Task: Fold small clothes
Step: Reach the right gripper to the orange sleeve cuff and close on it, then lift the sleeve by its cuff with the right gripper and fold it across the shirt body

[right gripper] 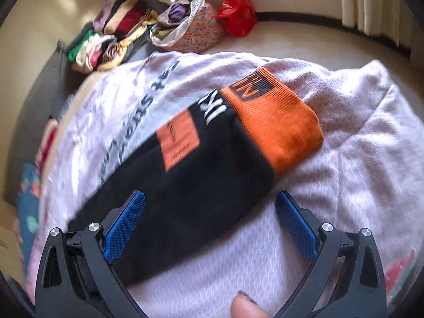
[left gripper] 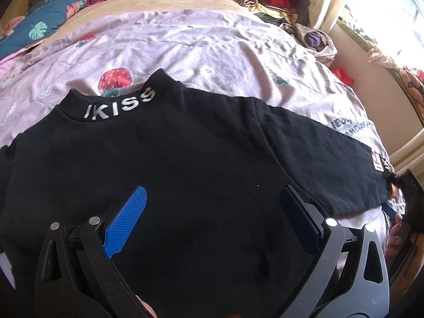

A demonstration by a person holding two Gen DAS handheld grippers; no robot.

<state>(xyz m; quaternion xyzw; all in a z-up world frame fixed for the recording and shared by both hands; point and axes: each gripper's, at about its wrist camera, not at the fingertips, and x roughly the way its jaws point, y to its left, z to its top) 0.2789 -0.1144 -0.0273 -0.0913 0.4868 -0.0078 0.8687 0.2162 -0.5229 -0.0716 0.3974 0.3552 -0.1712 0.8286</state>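
A small black sweatshirt (left gripper: 169, 159) with "KISS" in white on its collar (left gripper: 119, 106) lies flat on a pink strawberry-print bedcover (left gripper: 212, 47). Its right sleeve (left gripper: 326, 156) stretches out to the right. My left gripper (left gripper: 212, 206) hovers open over the shirt's chest, blue pads wide apart with nothing between them. In the right wrist view, the sleeve (right gripper: 190, 185) ends in an orange ribbed cuff (right gripper: 281, 129) with an orange patch (right gripper: 180, 140). My right gripper (right gripper: 212, 212) is open just above the sleeve, whose lower edge runs between the fingers.
Piles of folded clothes (right gripper: 111, 37) and a floral cloth bag (right gripper: 190, 26) sit beyond the bedcover, with a red plastic bag (right gripper: 238, 16) beside it. A teal leaf-print cloth (left gripper: 39, 26) lies at the far left. A fingertip (right gripper: 246, 307) shows at the bottom edge.
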